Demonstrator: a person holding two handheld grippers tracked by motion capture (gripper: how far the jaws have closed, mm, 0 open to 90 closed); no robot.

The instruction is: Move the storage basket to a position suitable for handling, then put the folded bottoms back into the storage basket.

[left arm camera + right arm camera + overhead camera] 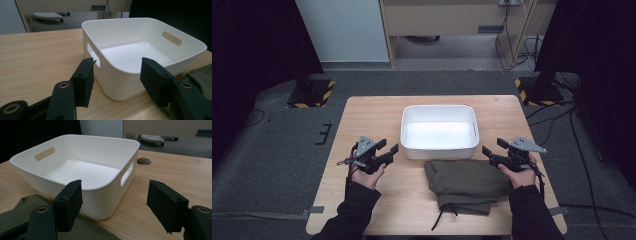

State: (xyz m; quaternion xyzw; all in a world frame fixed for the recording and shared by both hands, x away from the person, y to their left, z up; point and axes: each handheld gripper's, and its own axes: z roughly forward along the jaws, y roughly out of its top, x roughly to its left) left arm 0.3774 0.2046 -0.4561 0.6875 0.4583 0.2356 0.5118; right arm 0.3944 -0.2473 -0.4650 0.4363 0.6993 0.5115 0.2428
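Both tongs stand apart with nothing between them: left gripper (389, 148), right gripper (493, 148). Folded olive garment (467, 182) lies on the table (362, 115), just in front of the empty white bin (439, 148) (touching it, I think). Folding looks done; binning remains.

A white tub (439, 131) is set on the wooden surface (377, 112). A folded green cloth (467, 184) is laid just in front of it. Open tongs are held at each side, left (389, 148) and right (490, 148).
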